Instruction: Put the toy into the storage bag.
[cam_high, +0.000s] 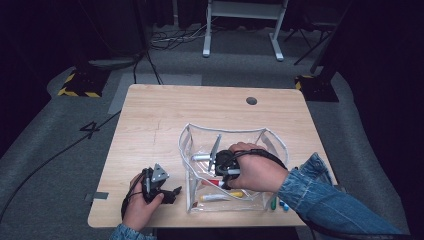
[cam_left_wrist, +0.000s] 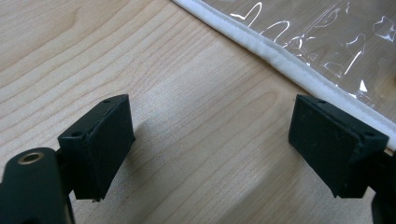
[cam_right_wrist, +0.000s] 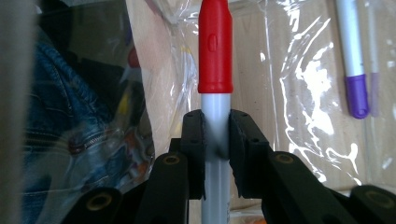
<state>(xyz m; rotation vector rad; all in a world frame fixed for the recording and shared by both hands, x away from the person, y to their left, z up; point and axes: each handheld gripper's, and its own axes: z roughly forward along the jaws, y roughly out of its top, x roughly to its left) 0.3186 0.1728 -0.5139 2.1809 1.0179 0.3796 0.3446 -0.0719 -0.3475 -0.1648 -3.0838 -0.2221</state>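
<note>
Table (cam_high: 150, 115): pale wood, matt, fine grain.
Pouch (cam_high: 186, 145): clear glossy plastic, crinkled, white cloth edging.
Marker (cam_right_wrist: 215, 112): smooth grey plastic, red cap.
Jaw pads: black, matt.

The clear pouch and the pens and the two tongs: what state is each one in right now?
Clear pouch: open at the top, standing on the table.
Red-capped marker: capped, clamped by its grey barrel.
Right tongs: shut on the red-capped marker, inside the pouch.
Left tongs: open, nothing between them, beside the pouch's white edge.
Purple-capped pen: capped, seen through the plastic.
Yellow-capped pen: lying flat in the pouch.
</note>
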